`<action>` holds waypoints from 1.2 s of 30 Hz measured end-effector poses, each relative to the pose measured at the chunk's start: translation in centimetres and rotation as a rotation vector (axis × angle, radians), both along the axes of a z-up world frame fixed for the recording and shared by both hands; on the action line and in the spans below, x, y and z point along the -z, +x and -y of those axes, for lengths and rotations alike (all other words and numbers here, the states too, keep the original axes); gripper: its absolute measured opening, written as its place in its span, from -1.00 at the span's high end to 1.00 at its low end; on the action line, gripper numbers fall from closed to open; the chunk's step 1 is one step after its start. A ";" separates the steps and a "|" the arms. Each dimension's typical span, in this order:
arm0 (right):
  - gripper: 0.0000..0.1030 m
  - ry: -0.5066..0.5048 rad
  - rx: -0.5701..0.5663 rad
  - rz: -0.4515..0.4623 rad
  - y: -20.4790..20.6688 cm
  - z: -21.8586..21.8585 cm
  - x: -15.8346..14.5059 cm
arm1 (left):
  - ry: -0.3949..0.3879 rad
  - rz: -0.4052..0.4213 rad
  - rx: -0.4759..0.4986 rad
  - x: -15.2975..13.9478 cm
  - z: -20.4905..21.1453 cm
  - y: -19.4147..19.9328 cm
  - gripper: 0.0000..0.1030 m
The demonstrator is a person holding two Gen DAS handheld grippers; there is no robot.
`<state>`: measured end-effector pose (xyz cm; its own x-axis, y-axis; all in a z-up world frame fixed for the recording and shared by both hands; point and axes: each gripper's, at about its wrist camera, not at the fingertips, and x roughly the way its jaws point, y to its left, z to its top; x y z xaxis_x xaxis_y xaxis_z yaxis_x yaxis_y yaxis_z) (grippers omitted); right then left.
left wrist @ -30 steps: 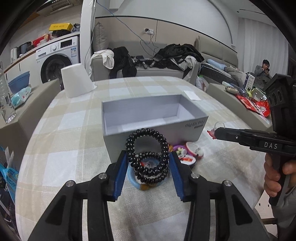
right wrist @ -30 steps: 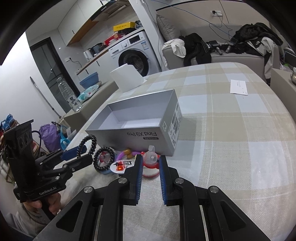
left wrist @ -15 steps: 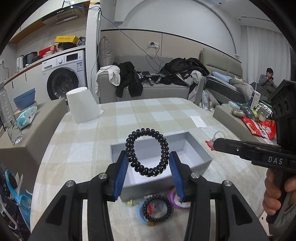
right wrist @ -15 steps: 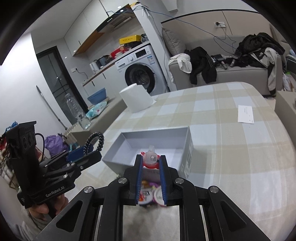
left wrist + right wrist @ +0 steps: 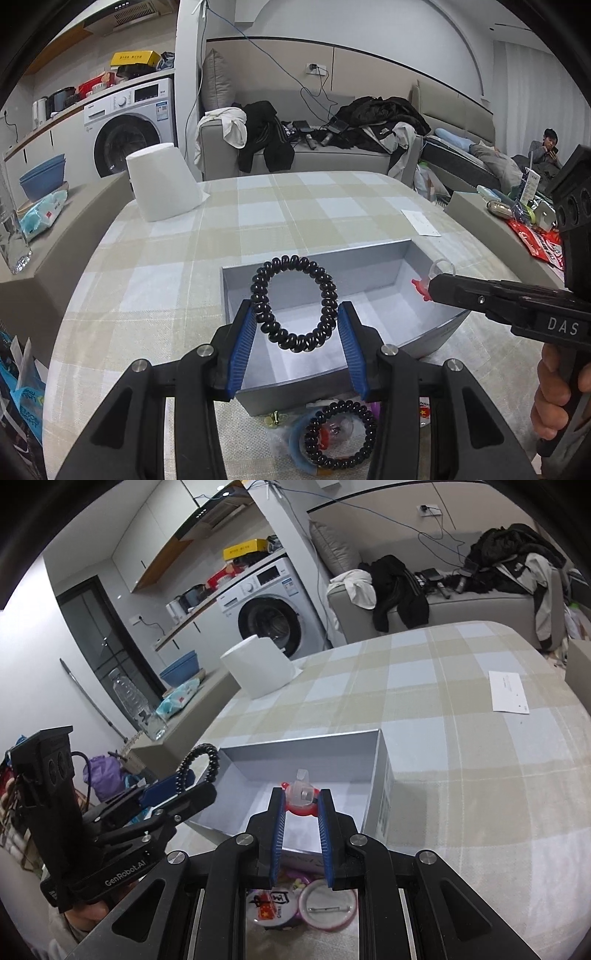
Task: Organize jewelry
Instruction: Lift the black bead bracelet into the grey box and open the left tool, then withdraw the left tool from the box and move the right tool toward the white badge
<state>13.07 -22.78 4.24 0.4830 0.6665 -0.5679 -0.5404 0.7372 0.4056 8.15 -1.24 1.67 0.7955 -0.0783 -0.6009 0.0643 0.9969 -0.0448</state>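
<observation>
My left gripper point(image 5: 297, 314) is shut on a black beaded bracelet point(image 5: 300, 342), held upright between the blue pads above the near half of the open grey box point(image 5: 369, 273). My right gripper point(image 5: 302, 801) is shut on a small red-and-clear trinket point(image 5: 303, 796), also over the box point(image 5: 306, 753). In the left wrist view the right gripper point(image 5: 436, 286) reaches in from the right with the trinket point(image 5: 421, 286) at its tip. The right wrist view shows the left gripper point(image 5: 184, 786) and its bracelet point(image 5: 207, 755) at the box's left edge.
On the checked tablecloth in front of the box lie a second black bracelet point(image 5: 340, 434), two round badges point(image 5: 327, 908) and other small pieces. A white paper roll point(image 5: 164, 184) and a paper slip point(image 5: 421, 221) sit farther back. A person point(image 5: 546, 147) sits at the far right.
Both grippers have risen from the pile of small pieces in front of the box and moved forward over its open top, each still carrying its item.
</observation>
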 end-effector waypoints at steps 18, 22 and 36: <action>0.05 0.002 0.017 0.011 -0.6 0.5 -0.5 | -0.024 -0.042 -0.001 -0.6 0.7 -0.3 -0.07; -0.20 0.006 0.007 0.023 -1.3 1.1 -1.3 | -0.026 -0.019 0.005 -1.2 0.9 -1.4 -0.62; -1.00 -0.057 -0.017 0.070 -4.6 2.6 -0.1 | -0.087 0.088 0.015 -2.0 0.2 -5.0 -0.98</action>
